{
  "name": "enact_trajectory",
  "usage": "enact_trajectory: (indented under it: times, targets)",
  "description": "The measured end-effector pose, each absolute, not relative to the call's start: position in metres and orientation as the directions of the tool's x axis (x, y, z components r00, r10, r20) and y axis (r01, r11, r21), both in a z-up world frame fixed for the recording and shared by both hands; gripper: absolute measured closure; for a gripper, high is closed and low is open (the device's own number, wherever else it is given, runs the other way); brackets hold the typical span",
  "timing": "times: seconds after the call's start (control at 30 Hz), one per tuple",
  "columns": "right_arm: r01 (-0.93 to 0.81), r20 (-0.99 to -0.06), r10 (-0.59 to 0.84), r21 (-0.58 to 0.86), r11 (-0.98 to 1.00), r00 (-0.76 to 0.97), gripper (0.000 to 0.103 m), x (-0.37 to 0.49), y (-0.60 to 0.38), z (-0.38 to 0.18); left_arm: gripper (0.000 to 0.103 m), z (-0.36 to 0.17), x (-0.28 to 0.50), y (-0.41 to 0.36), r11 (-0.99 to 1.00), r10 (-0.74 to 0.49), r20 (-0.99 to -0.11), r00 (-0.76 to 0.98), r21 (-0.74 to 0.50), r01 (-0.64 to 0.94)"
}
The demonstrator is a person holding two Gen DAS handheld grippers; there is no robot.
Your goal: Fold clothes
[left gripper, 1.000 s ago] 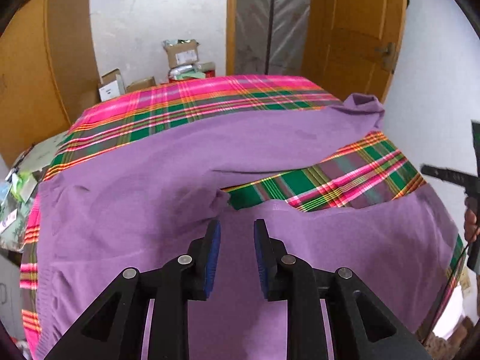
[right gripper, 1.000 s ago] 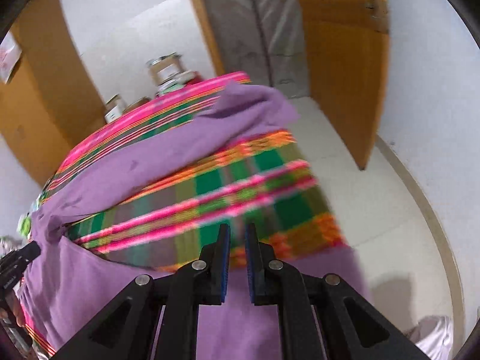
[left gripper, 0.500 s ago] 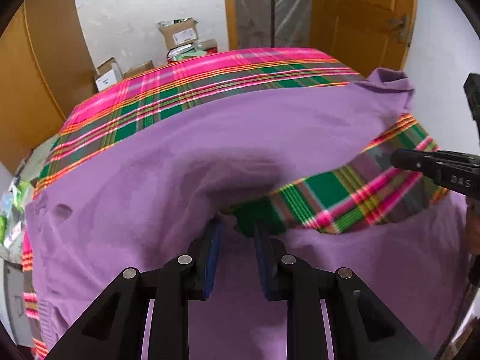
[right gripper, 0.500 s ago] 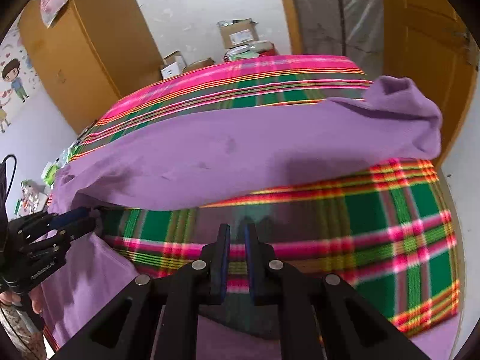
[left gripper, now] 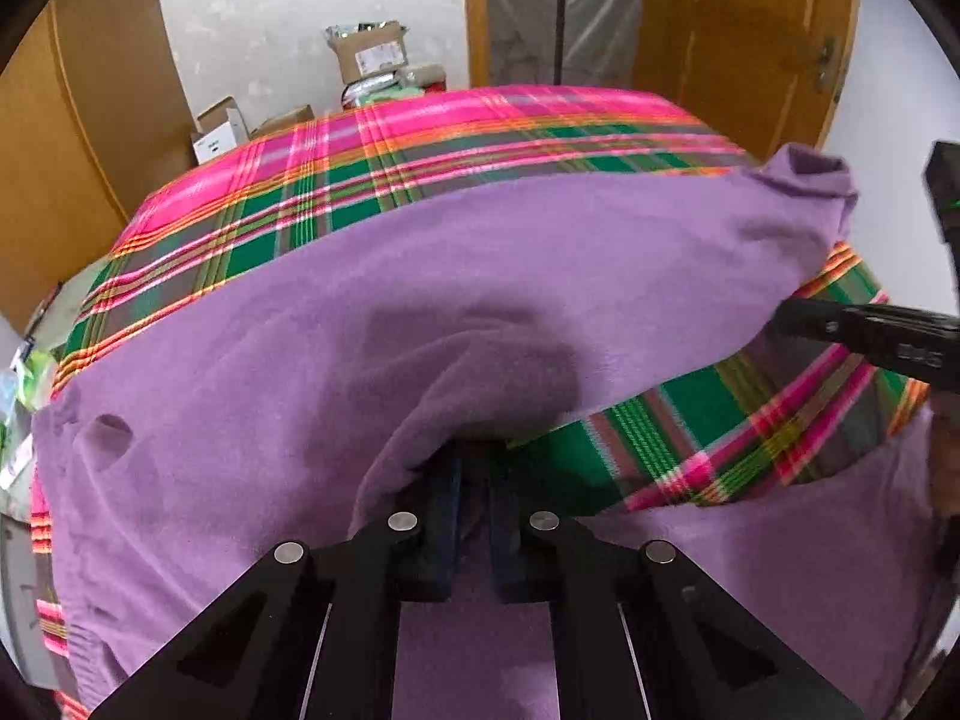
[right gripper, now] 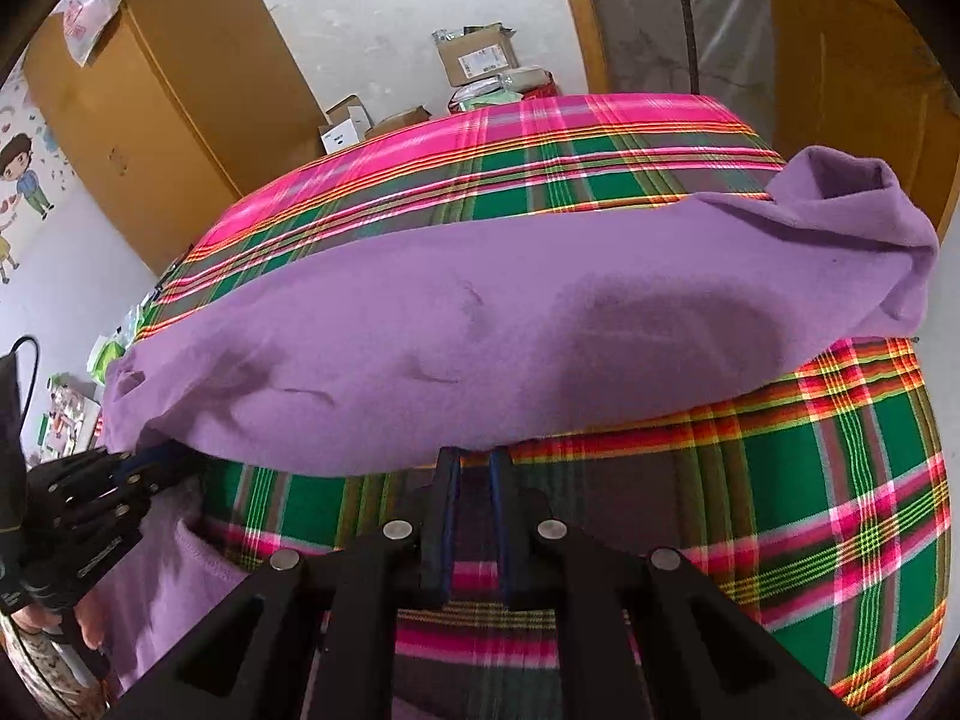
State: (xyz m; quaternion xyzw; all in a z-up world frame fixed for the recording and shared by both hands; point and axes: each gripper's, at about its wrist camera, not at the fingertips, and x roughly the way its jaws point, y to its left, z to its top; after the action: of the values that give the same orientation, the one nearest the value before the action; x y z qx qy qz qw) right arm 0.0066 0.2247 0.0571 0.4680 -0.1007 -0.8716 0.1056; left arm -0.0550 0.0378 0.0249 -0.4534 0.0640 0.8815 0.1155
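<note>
The purple sweater (left gripper: pixel 372 324) lies spread across the plaid cloth (left gripper: pixel 420 138) that covers the desk, one sleeve (right gripper: pixel 828 210) running out to the desk's far right corner, its cuff bunched up there. A wedge of plaid shows between that sleeve and the sweater's body nearer me.

The left claw (left gripper: pixel 473 480) has its tips pushed under a raised fold of the sweater where sleeve meets body; its jaws stand close together, but whether cloth is pinched between them I cannot tell. The right claw (right gripper: pixel 474 468) sits at the near edge of the sleeve, jaws nearly together, tips hidden beneath the hem, so its hold is unclear too. My guess is both are placed there to lift the sleeve and carry it over onto the body.

Beyond the sweater, past the desk's far edge, cardboard boxes (right gripper: pixel 474 57) are stacked against the wall; what is inside cannot be seen.
</note>
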Motion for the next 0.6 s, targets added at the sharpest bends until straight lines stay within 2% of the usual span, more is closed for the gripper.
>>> enact_trajectory:
  times: [0.3, 0.6]
  targets:
    - [0.085, -0.788, -0.320, 0.326, -0.942, -0.525, 0.093, 0.006, 0.227, 0.051, 0.097, 0.045, -0.028, 0.013, -0.946, 0.288, -0.746, -0.600, -0.126, -0.297]
    - [0.117, -0.770, -0.389, 0.386, -0.915, -0.506, 0.092, 0.006, 0.217, 0.048, 0.097, 0.049, -0.011, 0.006, -0.929, 0.336, -0.723, -0.604, -0.150, -0.338]
